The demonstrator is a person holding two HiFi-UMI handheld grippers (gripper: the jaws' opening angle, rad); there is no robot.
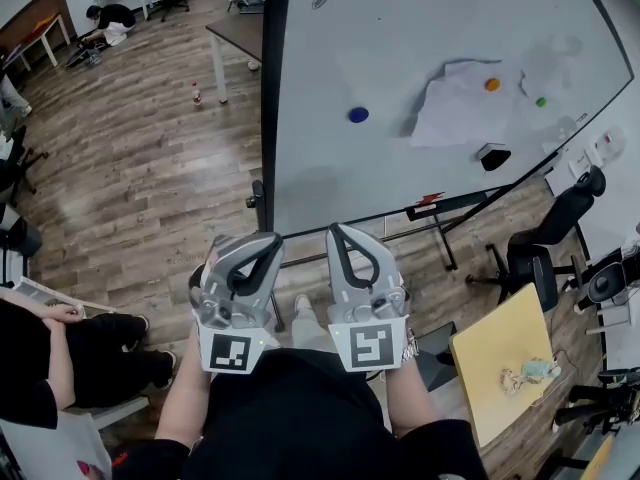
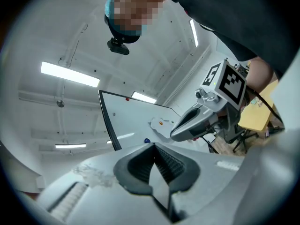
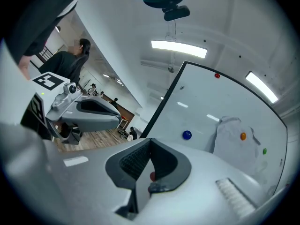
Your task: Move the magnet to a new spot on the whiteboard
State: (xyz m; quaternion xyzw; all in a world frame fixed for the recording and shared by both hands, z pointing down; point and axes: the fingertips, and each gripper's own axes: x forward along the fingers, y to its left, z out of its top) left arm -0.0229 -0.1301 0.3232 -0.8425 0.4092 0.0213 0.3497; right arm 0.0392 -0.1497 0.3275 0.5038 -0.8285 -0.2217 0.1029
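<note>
Head view: blue magnet on the whiteboard lies well ahead of the right gripper, which is nearer than the left gripper; both jaws closed, empty.

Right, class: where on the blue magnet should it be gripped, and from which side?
Grip the blue magnet across its round rim, opposite edges, coming square-on to the whiteboard face. It looks like a low button flat on bare board, so probably only its sides offer a hold.
</note>
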